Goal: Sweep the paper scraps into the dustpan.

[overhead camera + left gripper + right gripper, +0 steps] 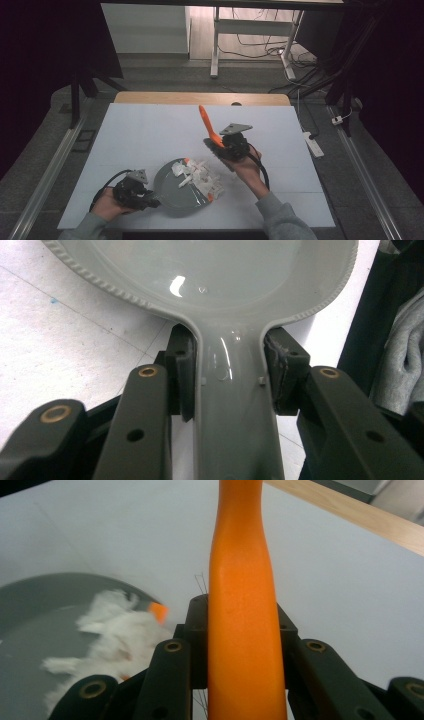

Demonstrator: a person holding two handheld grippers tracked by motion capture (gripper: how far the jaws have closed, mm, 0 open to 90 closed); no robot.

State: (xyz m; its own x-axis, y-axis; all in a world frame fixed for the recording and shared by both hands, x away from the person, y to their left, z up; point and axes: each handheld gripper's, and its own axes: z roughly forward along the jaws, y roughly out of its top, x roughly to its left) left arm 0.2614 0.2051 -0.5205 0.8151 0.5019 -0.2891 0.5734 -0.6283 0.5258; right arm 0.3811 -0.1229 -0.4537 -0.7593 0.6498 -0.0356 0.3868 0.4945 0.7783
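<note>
Black claws [134,192] with brass rivets, black cables, grey sleeves [280,217].

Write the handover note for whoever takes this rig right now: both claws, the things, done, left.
Left claw: shut on the handle of the grey dustpan, which lies flat on the white table near the front edge.
Right claw: shut on the orange brush handle, held up off the table to the right of the pan, handle pointing up and away.
White scraps, with a few orange bits: some lie in the pan, some spill over its right rim onto the table.
Done: part of the pile is in the pan.
Left: probably sweep the remaining scraps in, keeping the pan steady.
</note>
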